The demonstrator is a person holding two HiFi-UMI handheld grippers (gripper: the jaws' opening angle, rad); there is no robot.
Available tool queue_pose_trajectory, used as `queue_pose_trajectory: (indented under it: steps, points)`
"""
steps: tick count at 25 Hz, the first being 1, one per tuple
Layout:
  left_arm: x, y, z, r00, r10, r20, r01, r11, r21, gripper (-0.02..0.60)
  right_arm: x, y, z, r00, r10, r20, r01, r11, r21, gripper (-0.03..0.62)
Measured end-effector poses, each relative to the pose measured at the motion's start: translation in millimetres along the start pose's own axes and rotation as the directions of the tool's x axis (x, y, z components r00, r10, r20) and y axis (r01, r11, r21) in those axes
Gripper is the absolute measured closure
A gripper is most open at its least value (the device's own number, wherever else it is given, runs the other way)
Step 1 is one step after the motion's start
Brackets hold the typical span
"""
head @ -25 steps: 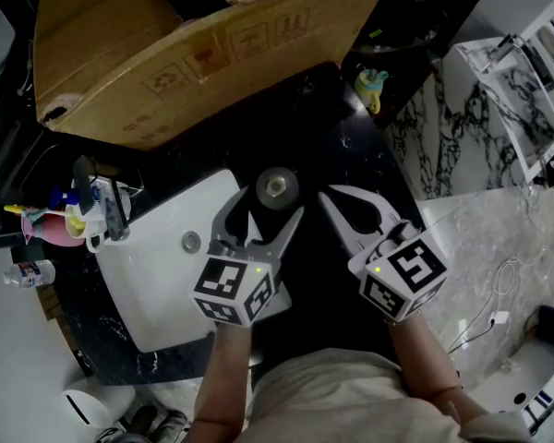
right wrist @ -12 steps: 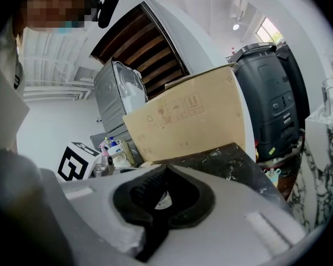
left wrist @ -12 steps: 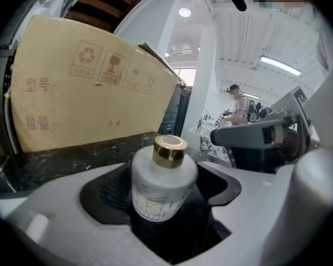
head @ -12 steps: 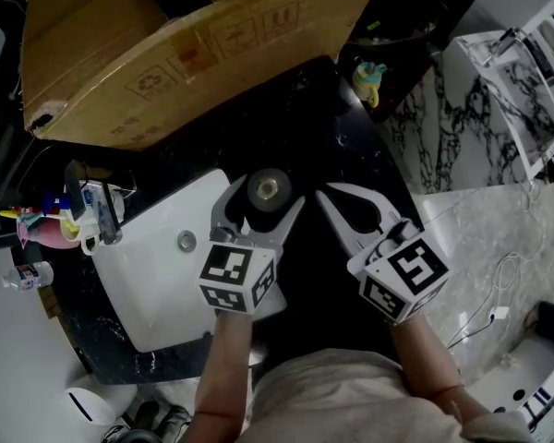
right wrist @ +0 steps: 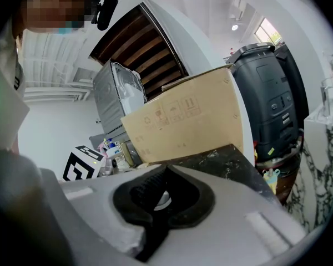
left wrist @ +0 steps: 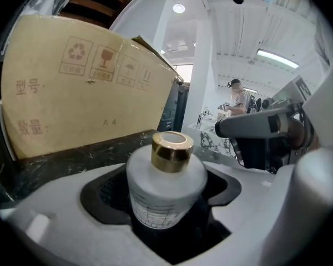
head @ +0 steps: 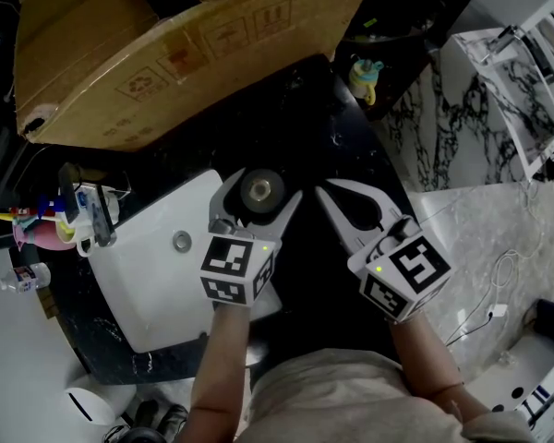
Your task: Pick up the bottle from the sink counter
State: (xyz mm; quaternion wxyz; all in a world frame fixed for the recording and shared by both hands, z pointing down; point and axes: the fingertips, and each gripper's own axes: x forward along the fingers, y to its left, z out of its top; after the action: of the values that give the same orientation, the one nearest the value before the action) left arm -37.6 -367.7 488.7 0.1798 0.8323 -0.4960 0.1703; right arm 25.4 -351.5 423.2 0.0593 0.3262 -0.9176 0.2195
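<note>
The bottle (head: 260, 188) stands upright on the black sink counter (head: 305, 127), just behind the white basin. In the left gripper view it is a frosted white bottle (left wrist: 165, 184) with a gold cap (left wrist: 171, 150). My left gripper (head: 262, 193) is open, with one jaw on each side of the bottle; the bottle sits in the hollow of the black pads, and a slim gap shows on its left side. My right gripper (head: 328, 194) hovers just right of the bottle, shut with nothing in it. In the right gripper view its closed jaws (right wrist: 165, 173) fill the lower frame.
A big cardboard box (head: 166, 44) lies on the counter close behind the bottle. The white basin (head: 152, 289) with its faucet (head: 97, 215) is at the left, with a pink cup (head: 37, 231) and a small bottle (head: 23, 275) beyond. A yellow-teal toy (head: 365, 77) is at the back right.
My left gripper has slid forward, so the bottle that stood ahead of its tips is now between the jaws. The right gripper has barely moved.
</note>
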Motion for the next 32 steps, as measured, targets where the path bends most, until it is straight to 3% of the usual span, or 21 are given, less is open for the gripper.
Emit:
queue_pose_trajectory:
  steps: [20,32]
  points:
    - [5,4,-1,0.998,0.065,-0.005,-0.064,0.993,0.097,0.233,-7,-10,2,1.0,-0.014,0.016,0.014,1.0,0.014,0.592]
    - [-9,3,10,0.998,0.026,0.059,-0.027,1.0,0.006,0.235,-11,-11,4,1.0,-0.029,0.008,0.029,1.0,-0.006,0.592]
